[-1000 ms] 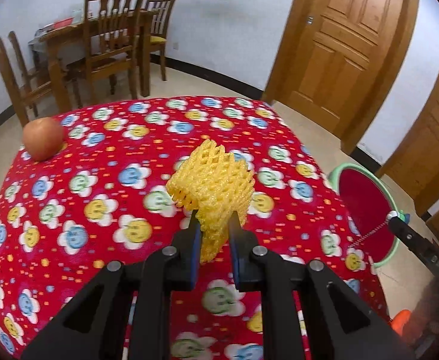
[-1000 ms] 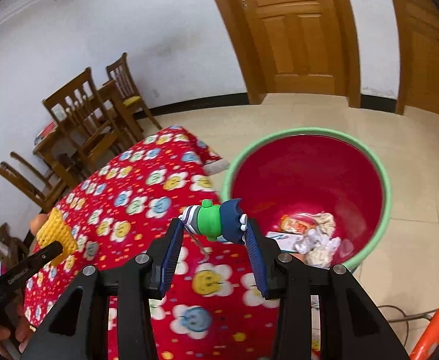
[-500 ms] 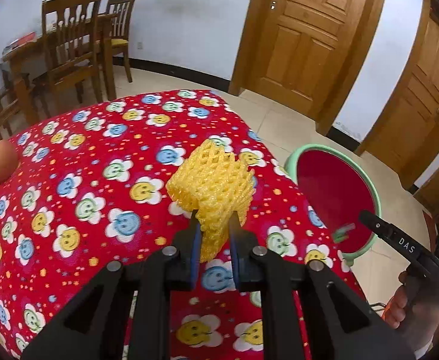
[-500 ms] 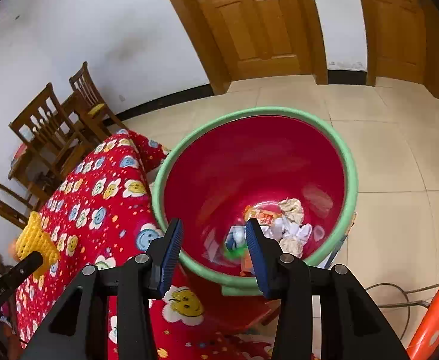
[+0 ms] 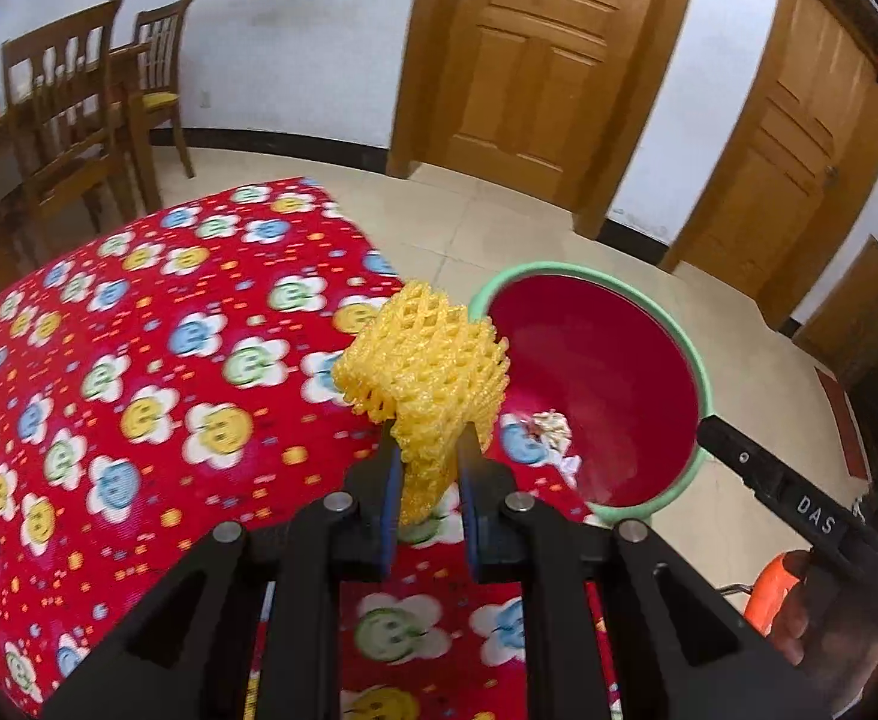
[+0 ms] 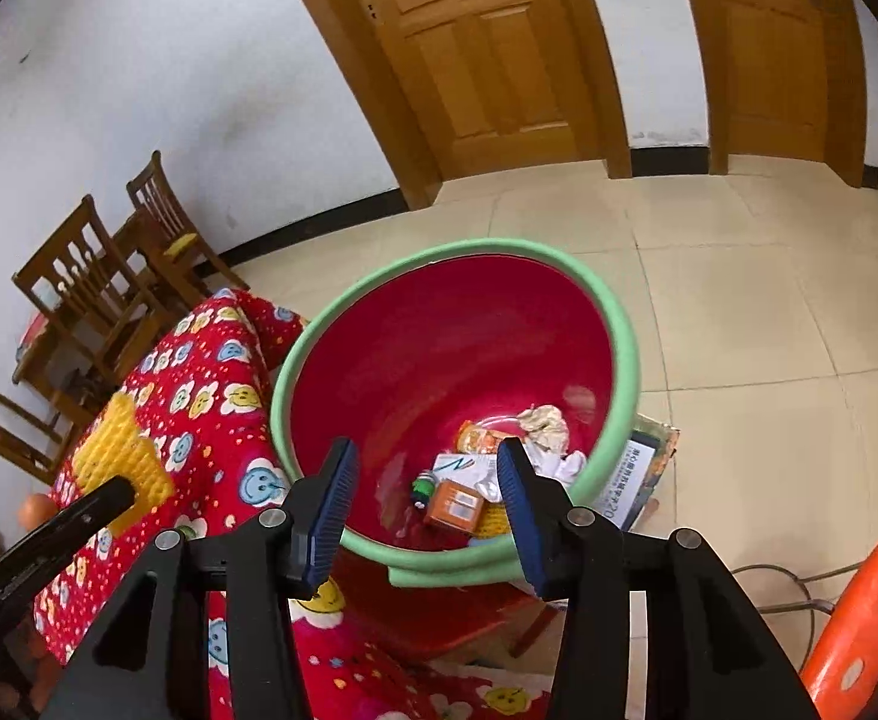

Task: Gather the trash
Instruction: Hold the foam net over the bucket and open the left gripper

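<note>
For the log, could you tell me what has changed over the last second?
The right gripper swung over the bin, opened and dropped the green toy inside. The left gripper carried the yellow foam net toward the bin, still clamped.

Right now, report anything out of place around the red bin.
A printed paper lies on the floor outside the green-rimmed red plastic bin, wedged against its rim instead of inside with the other trash.

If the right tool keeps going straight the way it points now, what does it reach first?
Likely the trash pile at the bottom of the red bin. The right tool is open and aimed into the bin mouth, nothing visibly between; depth is uncertain.
</note>
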`<state>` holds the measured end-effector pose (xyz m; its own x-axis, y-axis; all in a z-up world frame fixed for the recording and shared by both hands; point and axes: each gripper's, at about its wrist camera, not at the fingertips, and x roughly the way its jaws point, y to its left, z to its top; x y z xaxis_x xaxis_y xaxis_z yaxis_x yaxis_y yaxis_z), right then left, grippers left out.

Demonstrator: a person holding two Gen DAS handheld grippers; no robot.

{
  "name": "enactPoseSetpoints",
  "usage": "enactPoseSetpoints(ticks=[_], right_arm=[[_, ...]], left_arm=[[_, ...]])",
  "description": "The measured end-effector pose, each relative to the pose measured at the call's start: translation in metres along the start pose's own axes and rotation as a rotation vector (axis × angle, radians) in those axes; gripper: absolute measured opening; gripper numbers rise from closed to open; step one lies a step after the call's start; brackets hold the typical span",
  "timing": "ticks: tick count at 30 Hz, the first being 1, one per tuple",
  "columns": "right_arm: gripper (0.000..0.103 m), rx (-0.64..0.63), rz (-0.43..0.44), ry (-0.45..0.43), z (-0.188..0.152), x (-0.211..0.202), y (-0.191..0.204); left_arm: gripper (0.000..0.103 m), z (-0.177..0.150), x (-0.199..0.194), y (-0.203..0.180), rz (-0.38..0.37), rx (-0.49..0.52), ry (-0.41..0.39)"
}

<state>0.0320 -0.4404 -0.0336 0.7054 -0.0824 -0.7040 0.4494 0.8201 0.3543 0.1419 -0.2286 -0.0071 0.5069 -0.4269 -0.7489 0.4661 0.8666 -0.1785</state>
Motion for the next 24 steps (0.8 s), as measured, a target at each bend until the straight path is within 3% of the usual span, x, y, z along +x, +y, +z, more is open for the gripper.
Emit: enactPoseSetpoints(ticks=[14,15,17,21,24], right_arm=[[0.055,0.063,-0.014,-0.027,-0.004,-0.013,-0.028],[0.055,0.066,-0.014,-0.027,-0.004,-0.014,-0.029],[0.055,0.07,-0.014,-0.027,-0.004,-0.014,-0.031],[0.055,0.074,-0.011,-0.027,-0.005,-0.015,-0.031],[0.056,0.069,-0.005,-0.027,-0.005,-0.017,-0.029]], left_arm=[[0.016,0.007,0.038,-0.045,-0.034,0.079,0.039],[0.018,0.007,0.039,-0.046,-0.033,0.084,0.038],[0.032,0.008,0.04,-0.048,-0.027,0.094,0.034],[0.041,0.009,0.037,-0.05,-0.03,0.104,0.018],[0.053,0.009,0.033,-0.049,-0.013,0.1,0.009]])
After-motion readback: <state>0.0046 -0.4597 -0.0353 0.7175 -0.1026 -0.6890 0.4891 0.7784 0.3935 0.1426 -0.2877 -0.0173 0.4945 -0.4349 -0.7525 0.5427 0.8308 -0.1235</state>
